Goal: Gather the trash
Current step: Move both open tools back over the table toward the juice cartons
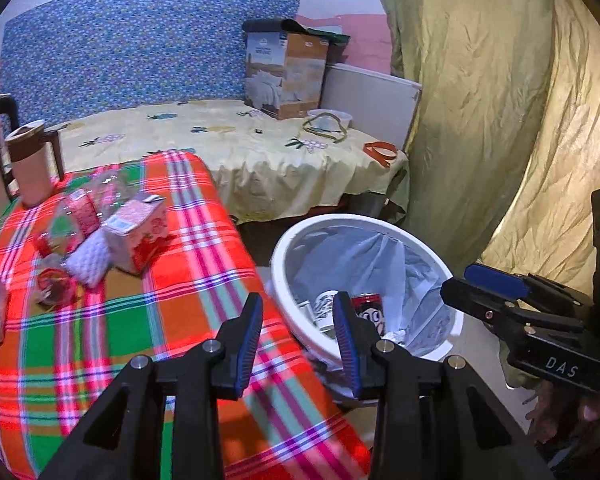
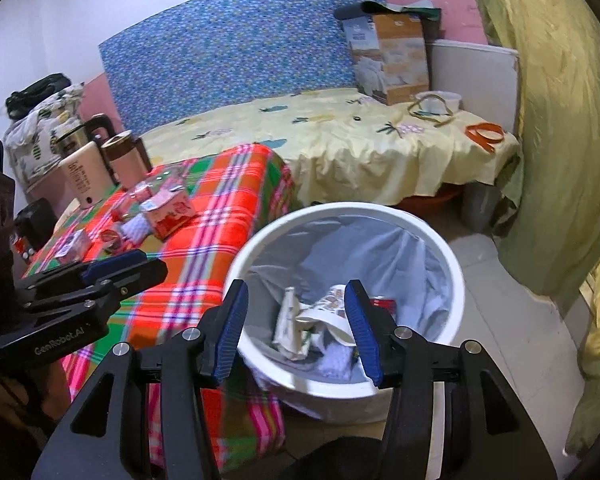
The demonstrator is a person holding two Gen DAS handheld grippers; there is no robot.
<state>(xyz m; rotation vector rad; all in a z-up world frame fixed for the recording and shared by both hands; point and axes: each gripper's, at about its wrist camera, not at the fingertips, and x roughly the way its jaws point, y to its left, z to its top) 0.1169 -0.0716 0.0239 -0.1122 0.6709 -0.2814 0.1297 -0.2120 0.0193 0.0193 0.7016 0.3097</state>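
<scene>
Home bedroom: bed (image 2: 340, 148) under yellow fruit-print sheet at 12 o'clock, blue floral headboard (image 2: 228, 48) behind, plaid-covered table (image 1: 120, 300) at 9 o'clock, olive curtain (image 1: 500, 100) at 3 o'clock

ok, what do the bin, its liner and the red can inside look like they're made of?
Bin: looks like rigid white plastic, with a smooth, slightly glossy rim.
Liner: thin pale plastic film, creased and draped over the rim.
Can: probably metal, printed red and glossy; mostly hidden, so not certain.
</scene>
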